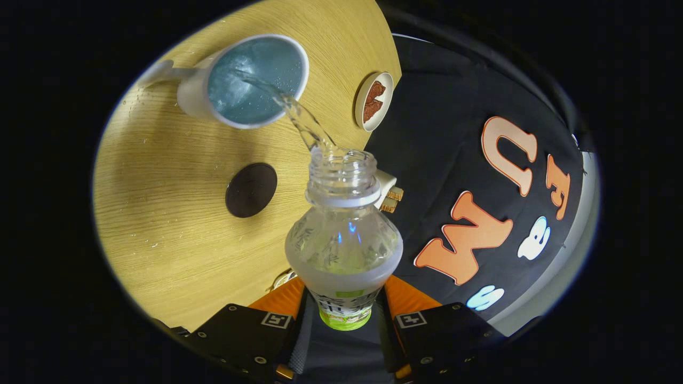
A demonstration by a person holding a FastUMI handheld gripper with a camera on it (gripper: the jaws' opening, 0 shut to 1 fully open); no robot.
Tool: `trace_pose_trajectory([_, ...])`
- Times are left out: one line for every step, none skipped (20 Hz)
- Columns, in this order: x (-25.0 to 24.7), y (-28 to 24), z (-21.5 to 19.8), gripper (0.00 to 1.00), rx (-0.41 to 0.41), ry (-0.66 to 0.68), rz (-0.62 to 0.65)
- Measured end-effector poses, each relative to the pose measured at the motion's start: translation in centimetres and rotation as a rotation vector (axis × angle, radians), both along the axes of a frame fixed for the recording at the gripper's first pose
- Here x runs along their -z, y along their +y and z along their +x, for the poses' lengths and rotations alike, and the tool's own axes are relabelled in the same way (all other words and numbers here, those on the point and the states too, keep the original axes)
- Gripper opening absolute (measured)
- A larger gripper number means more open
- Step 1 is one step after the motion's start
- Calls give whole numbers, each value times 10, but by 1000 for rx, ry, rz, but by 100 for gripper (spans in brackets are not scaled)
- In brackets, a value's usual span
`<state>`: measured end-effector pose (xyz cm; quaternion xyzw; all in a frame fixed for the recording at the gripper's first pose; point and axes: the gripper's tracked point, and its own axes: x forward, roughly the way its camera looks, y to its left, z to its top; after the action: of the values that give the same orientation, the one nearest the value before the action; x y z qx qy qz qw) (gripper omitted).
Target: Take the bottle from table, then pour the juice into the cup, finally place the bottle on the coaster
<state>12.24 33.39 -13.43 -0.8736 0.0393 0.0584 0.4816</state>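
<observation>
Because my gripper (344,314) fingers pinch the bottle (344,240) tipped toward the cup (251,80), juice (301,117) arcs in, clear of the coaster (251,190).

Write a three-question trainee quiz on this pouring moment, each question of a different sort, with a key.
1. True or false: the gripper is shut on the clear plastic bottle.
2. The clear stream of liquid lands in: A) the white cup with the blue inside, B) the dark round coaster, C) the small white dish.
3. Fill in: the coaster lies on the round wooden ____.

Key: 1 true; 2 A; 3 table.
</observation>
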Motion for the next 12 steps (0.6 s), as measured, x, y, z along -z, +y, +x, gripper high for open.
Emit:
trace_pose_trajectory([0, 1, 0, 56, -2, 2, -7])
trace_pose_trajectory([-1, 1, 1, 56, -5, 3, -14])
trace_pose_trajectory([-3, 2, 0, 56, -9, 2, -22])
trace_pose_trajectory([-4, 2, 2, 56, -12, 1, -28])
trace_pose_trajectory([-6, 3, 2, 56, -16, 0, -33])
trace_pose_trajectory([-7, 4, 2, 56, -19, 1, -38])
trace_pose_trajectory([-8, 6, 1, 56, -23, 2, -42])
trace_pose_trajectory([-9, 8, 2, 56, -27, 3, -48])
trace_pose_trajectory([-10, 10, 1, 56, -32, 3, -56])
trace_pose_trajectory([-10, 11, 2, 56, -37, 2, -65])
trace_pose_trajectory([-12, 12, 2, 56, -41, 3, -73])
trace_pose_trajectory([-12, 12, 2, 56, -45, 4, -80])
